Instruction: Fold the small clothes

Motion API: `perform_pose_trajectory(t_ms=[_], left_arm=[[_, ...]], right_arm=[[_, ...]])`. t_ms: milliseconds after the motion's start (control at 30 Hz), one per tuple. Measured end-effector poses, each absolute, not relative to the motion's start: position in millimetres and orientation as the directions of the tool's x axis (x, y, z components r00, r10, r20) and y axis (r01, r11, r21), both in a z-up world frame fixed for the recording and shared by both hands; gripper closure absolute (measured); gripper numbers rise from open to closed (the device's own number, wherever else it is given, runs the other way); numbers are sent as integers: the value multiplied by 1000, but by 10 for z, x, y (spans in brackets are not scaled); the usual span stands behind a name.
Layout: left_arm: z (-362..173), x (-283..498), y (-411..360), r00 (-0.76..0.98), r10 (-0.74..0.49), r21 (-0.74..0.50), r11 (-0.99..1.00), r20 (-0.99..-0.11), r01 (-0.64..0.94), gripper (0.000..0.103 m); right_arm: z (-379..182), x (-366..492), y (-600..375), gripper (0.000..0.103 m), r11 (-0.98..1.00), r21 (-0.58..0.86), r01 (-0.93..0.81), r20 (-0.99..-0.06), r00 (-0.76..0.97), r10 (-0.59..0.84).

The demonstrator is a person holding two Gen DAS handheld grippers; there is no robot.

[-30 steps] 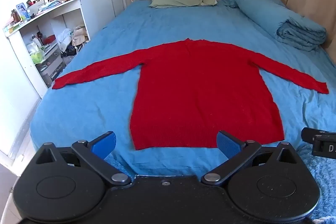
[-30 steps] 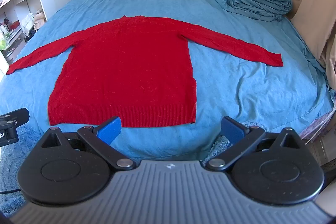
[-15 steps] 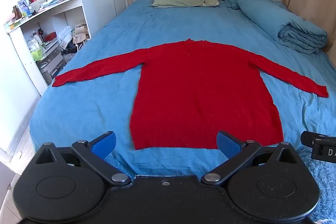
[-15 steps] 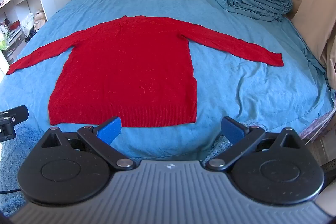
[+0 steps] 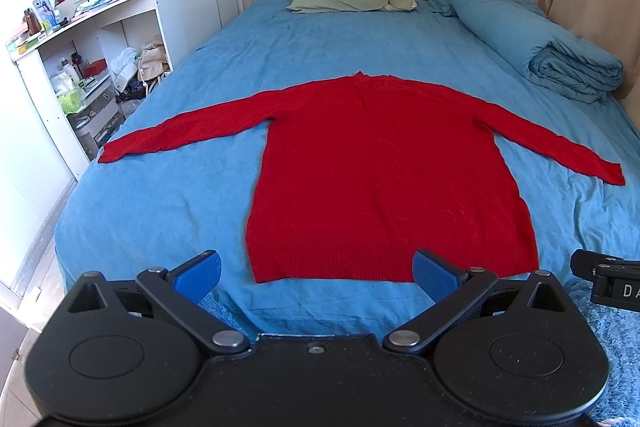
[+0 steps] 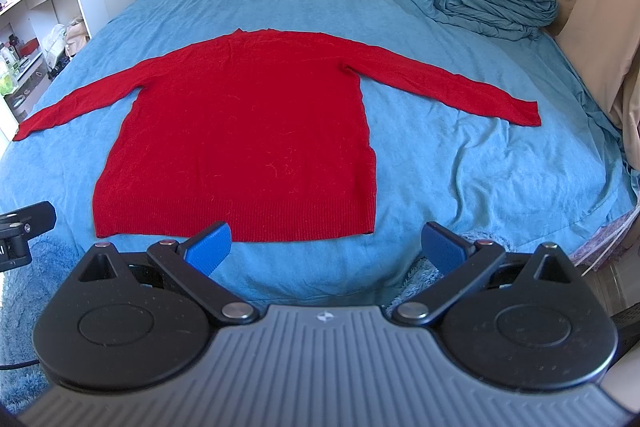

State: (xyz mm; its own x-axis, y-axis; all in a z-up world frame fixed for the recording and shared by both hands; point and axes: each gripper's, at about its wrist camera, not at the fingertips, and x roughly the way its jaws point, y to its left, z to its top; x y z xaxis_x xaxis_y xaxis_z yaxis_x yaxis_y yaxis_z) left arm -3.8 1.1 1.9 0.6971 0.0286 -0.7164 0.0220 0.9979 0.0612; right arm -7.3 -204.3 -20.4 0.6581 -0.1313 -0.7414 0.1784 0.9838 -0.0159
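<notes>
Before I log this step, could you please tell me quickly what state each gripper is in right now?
Left gripper: open, holding nothing, short of the red sweater hem.
Right gripper: open, holding nothing, also short of the hem.

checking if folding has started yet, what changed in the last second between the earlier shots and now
Almost nothing. The left gripper drifted slightly, so its view slid a little; the right gripper barely moved. Nothing was taken hold of or let go: both stay open and empty, short of the hem. The red sweater still lies flat on the blue bed, sleeves spread.
</notes>
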Motion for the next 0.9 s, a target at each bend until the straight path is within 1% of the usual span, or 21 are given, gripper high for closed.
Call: perform_pose_trajectory(t_ms=[900], left_arm=[[11,-44,21,697,20,53,998,-716,26,0]], right_arm=[[-216,-66,-2031,0,984,-14,177,-743,656,-129]])
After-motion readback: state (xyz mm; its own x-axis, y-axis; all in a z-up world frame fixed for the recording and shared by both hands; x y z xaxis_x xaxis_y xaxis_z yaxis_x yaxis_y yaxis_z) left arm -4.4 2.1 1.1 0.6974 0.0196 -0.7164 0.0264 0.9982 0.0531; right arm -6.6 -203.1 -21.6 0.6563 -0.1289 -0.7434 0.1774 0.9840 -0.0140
